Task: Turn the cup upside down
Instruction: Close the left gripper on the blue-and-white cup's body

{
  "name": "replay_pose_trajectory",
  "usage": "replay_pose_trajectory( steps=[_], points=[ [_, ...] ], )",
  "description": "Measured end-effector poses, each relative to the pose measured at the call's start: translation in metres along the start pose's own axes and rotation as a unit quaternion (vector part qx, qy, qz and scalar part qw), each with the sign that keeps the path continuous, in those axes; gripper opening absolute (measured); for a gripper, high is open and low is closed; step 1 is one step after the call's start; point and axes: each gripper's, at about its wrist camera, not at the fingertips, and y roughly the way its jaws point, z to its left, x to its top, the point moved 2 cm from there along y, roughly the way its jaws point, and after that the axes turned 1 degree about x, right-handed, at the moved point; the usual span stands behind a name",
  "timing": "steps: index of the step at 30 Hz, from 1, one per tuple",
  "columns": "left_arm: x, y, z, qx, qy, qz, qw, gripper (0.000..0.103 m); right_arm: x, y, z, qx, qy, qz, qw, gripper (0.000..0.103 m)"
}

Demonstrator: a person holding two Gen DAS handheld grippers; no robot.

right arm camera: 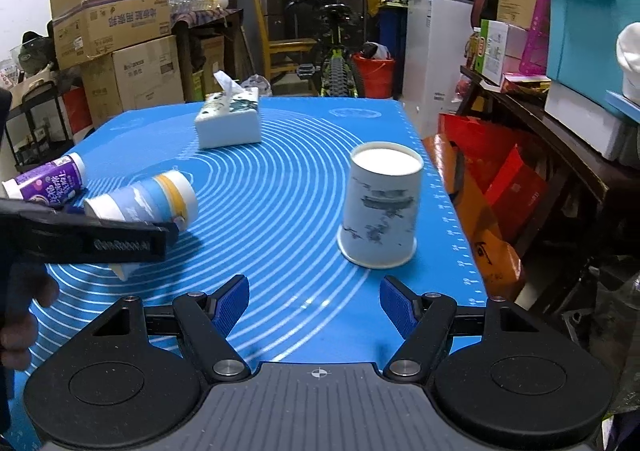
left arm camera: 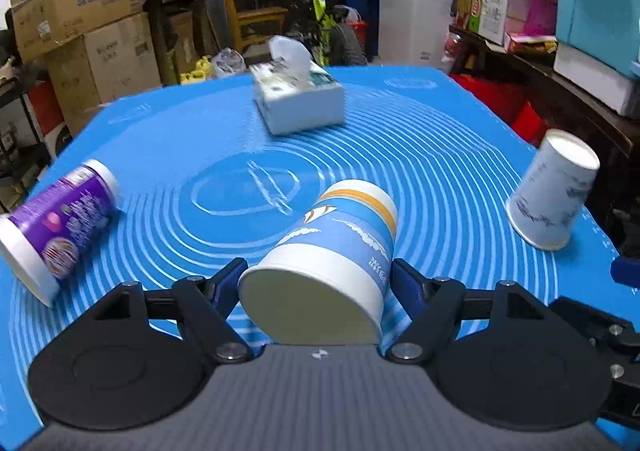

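Left tool (left arm camera: 316, 275) clamps the blue cup (left arm camera: 332, 251) near its rim, tilted sideways above the surface (left arm camera: 440, 179), mouth toward the camera; likely mid-flip. Rim grip leaves the base free to swing up. Right tool (right arm camera: 314, 301) is wide, empty, idle near the white cup (right arm camera: 380, 207), already inverted.

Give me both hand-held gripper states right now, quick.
Left hand-held gripper: shut on the blue cup, tilted on its side.
Right hand-held gripper: open, holding nothing; white cup ahead, apart.
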Motion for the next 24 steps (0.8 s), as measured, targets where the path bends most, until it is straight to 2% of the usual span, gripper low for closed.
replay_pose_trajectory(
  steps=[9, 12, 24],
  points=[
    [-0.006, 0.005, -0.006, -0.003, 0.007, 0.012, 0.9999, 0.080, -0.004, 0.003, -0.009, -0.003, 0.008, 0.008, 1.000, 0.077],
    [-0.007, 0.006, -0.008, -0.005, 0.013, 0.014, 0.9998, 0.089, -0.004, 0.003, -0.008, -0.002, 0.007, 0.009, 1.000, 0.077],
    [-0.007, -0.001, -0.014, -0.013, 0.033, 0.003, 0.9994, 0.092, -0.003, 0.002, -0.010, -0.003, 0.009, 0.011, 1.000, 0.077]
  ],
)
